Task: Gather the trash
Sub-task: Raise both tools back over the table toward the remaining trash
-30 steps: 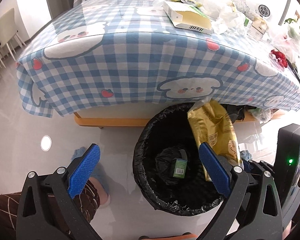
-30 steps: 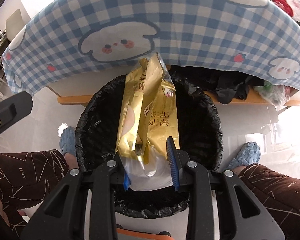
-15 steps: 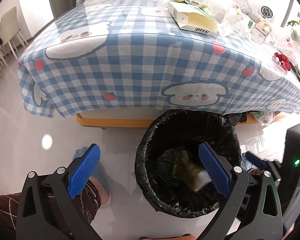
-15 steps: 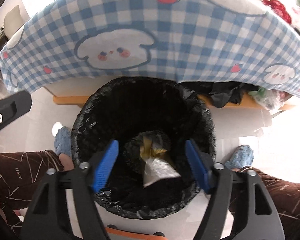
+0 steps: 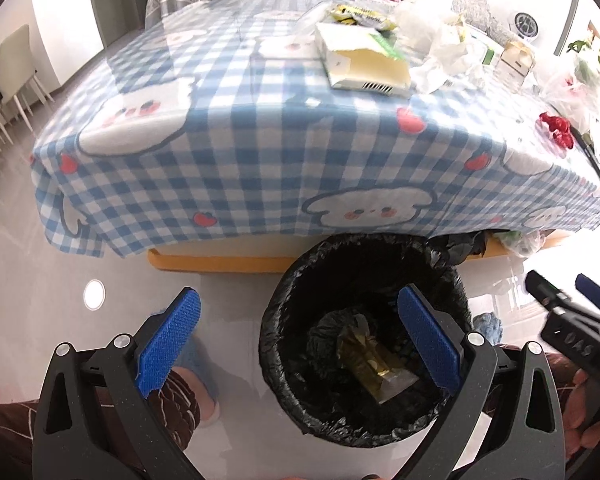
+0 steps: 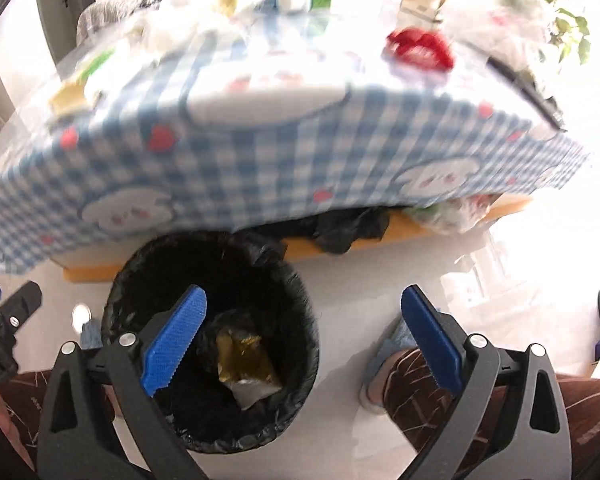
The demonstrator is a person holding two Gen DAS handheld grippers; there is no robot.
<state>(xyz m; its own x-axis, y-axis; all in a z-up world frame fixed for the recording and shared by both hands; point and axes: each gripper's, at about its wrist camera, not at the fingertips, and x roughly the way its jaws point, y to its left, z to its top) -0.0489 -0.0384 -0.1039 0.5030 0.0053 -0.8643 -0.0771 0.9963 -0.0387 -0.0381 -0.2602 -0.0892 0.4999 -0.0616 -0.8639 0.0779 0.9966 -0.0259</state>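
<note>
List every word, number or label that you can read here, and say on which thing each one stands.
"UAS" (roughly): on the body of the right claw, whose jaws are opening with nothing between them.
Flat carton on the table: a barcode, other print too blurred to read.
Gold wrapper in the bin: print too small to read.
Trouser leg: blurred letters, unreadable.

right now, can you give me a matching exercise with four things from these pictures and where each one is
Things:
1. gold wrapper
2. yellow box
3. bin
4. red clip

Places:
A. on the floor by the table edge
B. at the bottom of the bin
C. near the right edge of the tablecloth
D. on the tabletop beside crumpled plastic

Pairs: 1-B, 2-D, 3-A, 4-C
</note>
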